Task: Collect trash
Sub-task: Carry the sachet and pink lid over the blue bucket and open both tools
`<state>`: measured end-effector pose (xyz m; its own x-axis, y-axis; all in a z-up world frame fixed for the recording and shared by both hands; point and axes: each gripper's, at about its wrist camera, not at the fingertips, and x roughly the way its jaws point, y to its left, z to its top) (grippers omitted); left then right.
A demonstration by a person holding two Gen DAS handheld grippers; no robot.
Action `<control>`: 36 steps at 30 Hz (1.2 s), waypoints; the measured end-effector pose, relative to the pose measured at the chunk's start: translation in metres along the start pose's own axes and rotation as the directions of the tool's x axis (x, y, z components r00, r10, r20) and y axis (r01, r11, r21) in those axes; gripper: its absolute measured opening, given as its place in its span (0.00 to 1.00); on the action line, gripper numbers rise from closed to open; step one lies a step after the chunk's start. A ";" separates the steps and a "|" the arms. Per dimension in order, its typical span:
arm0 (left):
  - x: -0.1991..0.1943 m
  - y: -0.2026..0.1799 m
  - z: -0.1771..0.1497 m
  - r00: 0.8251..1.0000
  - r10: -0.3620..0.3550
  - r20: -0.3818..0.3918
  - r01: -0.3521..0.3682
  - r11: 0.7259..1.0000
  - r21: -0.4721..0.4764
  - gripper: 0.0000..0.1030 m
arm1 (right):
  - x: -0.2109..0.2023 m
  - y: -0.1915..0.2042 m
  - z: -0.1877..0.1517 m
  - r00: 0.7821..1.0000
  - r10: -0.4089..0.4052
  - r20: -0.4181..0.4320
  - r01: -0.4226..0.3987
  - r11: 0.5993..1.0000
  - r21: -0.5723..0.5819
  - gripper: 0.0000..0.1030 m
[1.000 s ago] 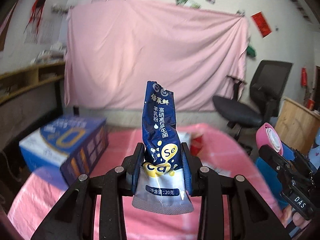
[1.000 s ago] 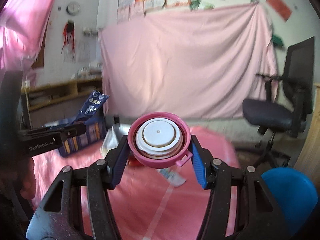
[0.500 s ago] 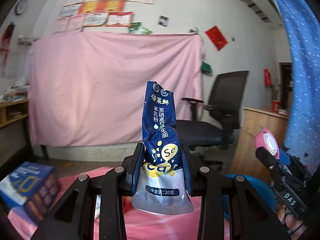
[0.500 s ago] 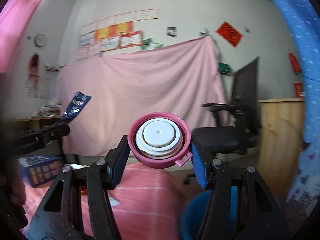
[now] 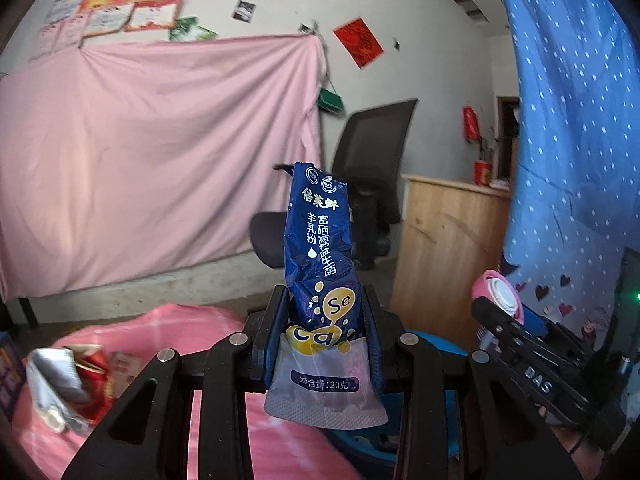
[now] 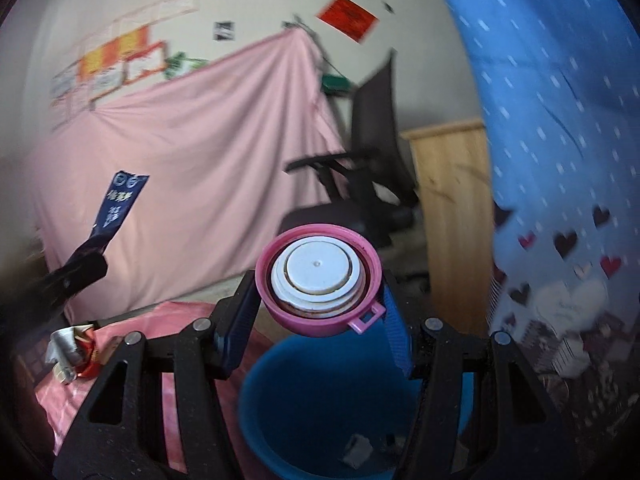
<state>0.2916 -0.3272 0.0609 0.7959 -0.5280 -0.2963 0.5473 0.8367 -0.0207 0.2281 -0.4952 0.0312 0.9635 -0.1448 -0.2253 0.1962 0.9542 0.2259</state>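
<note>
My left gripper (image 5: 324, 336) is shut on a dark blue powder sachet (image 5: 320, 264) that stands upright between its pads. The sachet's torn top also shows at the left of the right wrist view (image 6: 120, 204). My right gripper (image 6: 318, 308) is shut on a round pink lid (image 6: 318, 276) with a white inner disc, held facing the camera. The same pink lid (image 5: 498, 294) appears at the right of the left wrist view. A blue bin (image 6: 288, 412) stands just below the right gripper, with a few scraps lying on its bottom. Its rim (image 5: 360, 446) peeks out under the left gripper.
Crumpled silver and red wrappers (image 5: 68, 384) lie on the pink-covered table (image 5: 132, 332) at the left. A black office chair (image 5: 360, 184), a wooden cabinet (image 5: 444, 248) and a blue dotted curtain (image 5: 572, 128) stand to the right. A pink sheet (image 5: 152, 152) hangs behind.
Both views have swung right, away from the pink table and blue box toward the chair, cabinet and curtain. The blue bin has come under the right gripper. Both grips are unchanged.
</note>
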 end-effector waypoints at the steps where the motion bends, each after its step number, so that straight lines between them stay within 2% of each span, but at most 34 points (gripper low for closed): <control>1: 0.006 -0.005 -0.002 1.000 -0.008 -0.015 0.008 1.000 0.001 0.30 | 0.003 -0.005 -0.001 1.000 -0.013 -0.022 0.013 1.000 0.017 0.81; 8: 0.040 -0.019 -0.019 0.991 -0.053 -0.120 0.050 0.998 -0.025 0.30 | 0.013 -0.030 -0.011 0.993 -0.037 -0.113 0.045 0.997 0.063 0.81; 14: 0.067 -0.021 -0.032 0.969 -0.100 -0.227 0.086 0.994 -0.071 0.30 | 0.025 -0.034 -0.016 0.981 -0.030 -0.191 0.048 0.995 0.087 0.81; 20: 0.084 -0.020 -0.041 0.946 -0.133 -0.295 0.100 0.987 -0.123 0.30 | 0.035 -0.038 -0.021 0.969 -0.012 -0.245 0.038 0.994 0.101 0.82; 24: 0.091 -0.016 -0.047 0.933 -0.133 -0.336 0.089 0.986 -0.143 0.32 | 0.037 -0.039 -0.021 0.967 -0.010 -0.256 0.039 0.993 0.107 0.82; 26: 0.093 -0.014 -0.048 0.926 -0.142 -0.348 0.092 0.983 -0.156 0.36 | 0.038 -0.037 -0.020 0.968 -0.012 -0.252 0.040 0.994 0.105 0.83; 32: 0.090 -0.009 -0.050 0.929 -0.129 -0.348 0.076 0.984 -0.163 0.37 | 0.040 -0.038 -0.020 0.968 -0.013 -0.250 0.040 0.994 0.104 0.83; 36: 0.085 -0.005 -0.047 0.936 -0.111 -0.333 0.056 0.984 -0.168 0.37 | 0.040 -0.038 -0.018 0.971 -0.012 -0.240 0.038 0.994 0.106 0.83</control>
<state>0.3443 -0.3688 -0.0090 0.5982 -0.5385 -0.5935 0.5400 0.8181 -0.1980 0.2555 -0.5326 -0.0036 0.8893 -0.0887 -0.4486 0.2508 0.9149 0.3162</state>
